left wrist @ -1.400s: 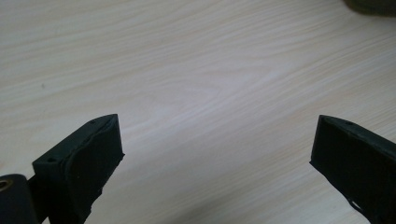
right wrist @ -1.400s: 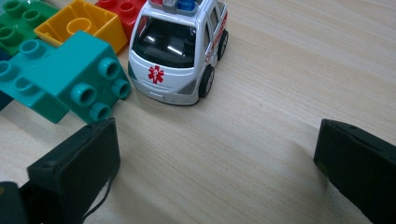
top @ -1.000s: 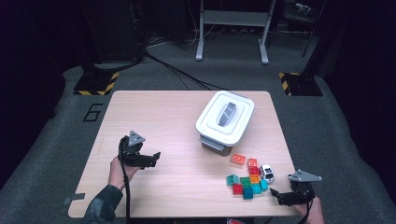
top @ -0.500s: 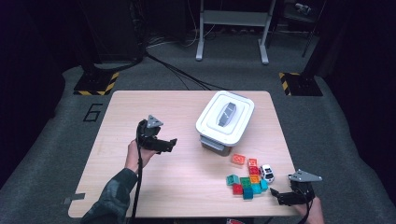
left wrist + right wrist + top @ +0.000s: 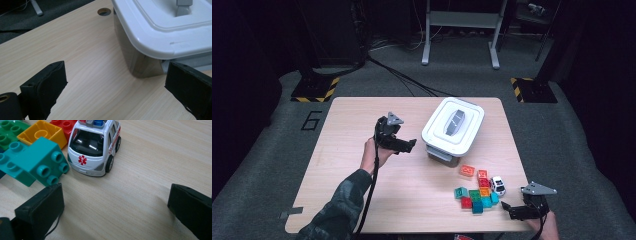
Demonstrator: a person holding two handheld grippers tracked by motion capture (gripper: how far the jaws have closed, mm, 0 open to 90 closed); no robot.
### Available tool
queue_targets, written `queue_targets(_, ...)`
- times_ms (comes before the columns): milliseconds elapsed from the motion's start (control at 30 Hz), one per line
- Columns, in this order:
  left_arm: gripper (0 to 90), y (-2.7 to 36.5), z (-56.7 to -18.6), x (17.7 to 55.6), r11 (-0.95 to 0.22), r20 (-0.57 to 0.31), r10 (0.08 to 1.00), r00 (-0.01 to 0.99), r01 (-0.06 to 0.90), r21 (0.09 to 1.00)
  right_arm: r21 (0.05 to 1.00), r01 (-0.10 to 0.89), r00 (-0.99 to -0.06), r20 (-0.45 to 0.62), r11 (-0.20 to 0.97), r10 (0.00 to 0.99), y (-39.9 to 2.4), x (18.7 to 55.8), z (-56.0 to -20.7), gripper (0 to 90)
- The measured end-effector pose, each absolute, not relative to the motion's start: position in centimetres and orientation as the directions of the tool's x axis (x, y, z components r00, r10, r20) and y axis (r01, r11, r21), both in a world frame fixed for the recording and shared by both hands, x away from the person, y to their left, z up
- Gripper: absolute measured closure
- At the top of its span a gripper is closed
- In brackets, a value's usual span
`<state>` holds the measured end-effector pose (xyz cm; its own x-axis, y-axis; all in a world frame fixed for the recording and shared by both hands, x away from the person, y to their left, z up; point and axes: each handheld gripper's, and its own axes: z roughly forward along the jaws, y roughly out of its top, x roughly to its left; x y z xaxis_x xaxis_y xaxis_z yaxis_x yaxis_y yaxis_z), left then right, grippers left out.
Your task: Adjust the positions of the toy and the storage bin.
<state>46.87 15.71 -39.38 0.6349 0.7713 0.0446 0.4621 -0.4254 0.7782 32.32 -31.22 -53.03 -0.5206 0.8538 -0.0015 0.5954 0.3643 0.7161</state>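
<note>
A white lidded box (image 5: 453,130) with a grey handle stands on the wooden table (image 5: 362,185) right of centre. My left gripper (image 5: 408,145) hovers just left of it, open, jaws wide and empty; in the left gripper view the box corner (image 5: 160,37) is close ahead. A cluster of coloured bricks (image 5: 474,192) and a white toy ambulance (image 5: 497,185) lie near the front right. My right gripper (image 5: 508,209) rests at the front right corner, open and empty. In the right gripper view the ambulance (image 5: 95,147) and a teal brick (image 5: 37,161) sit just beyond the jaws.
An orange brick (image 5: 467,170) lies apart from the cluster, toward the box. A cable hole (image 5: 104,11) is in the tabletop beyond the box. Dark floor, cables and a metal stand (image 5: 460,30) lie beyond the far edge.
My left gripper has travelled right and away from me, from the table's left part to beside the white box. The right gripper has stayed put.
</note>
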Motion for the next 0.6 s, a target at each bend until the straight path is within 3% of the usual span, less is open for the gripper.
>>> queue_targets(600,4.5,9.6,-38.2,50.8,-0.478,0.071,0.742,0.666,0.451,0.754,0.721,0.594,-0.513,-0.001,0.356,0.858,-31.2,32.3,-53.1,0.3)
